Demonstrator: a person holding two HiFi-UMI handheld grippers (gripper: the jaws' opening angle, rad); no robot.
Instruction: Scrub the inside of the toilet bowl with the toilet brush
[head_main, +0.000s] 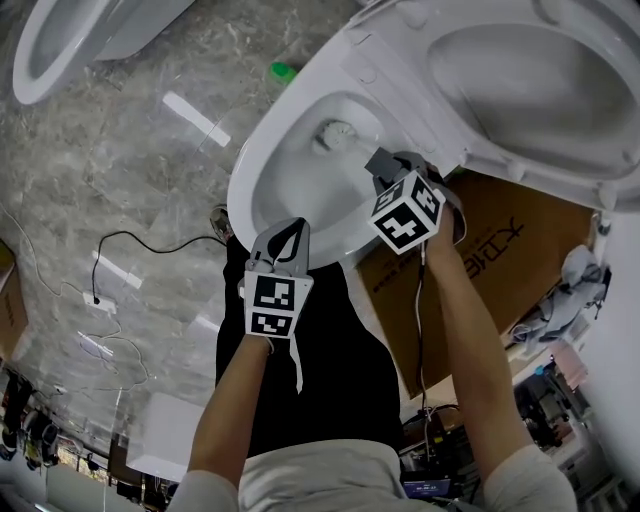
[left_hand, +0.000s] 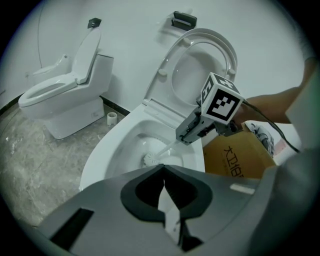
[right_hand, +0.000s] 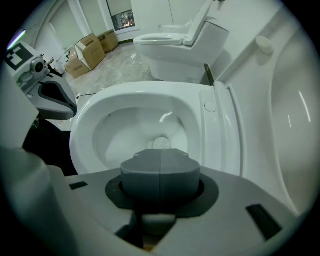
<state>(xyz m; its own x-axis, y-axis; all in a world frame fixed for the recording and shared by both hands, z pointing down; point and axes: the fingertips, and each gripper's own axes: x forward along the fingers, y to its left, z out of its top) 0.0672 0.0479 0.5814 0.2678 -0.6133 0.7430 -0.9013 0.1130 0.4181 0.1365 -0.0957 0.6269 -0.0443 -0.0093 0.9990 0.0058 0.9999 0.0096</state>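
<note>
The white toilet bowl stands open with its seat and lid raised. My right gripper is shut on the handle of the toilet brush, whose white head sits low in the bowl near the drain. From the left gripper view, the right gripper angles the brush down into the bowl. In the right gripper view the shut gripper hides most of the brush head. My left gripper hovers shut and empty over the bowl's near rim.
A second toilet stands on the marble floor to the left. A cardboard box sits tight against the bowl's right side. A black cable trails on the floor, and a green object lies behind the bowl.
</note>
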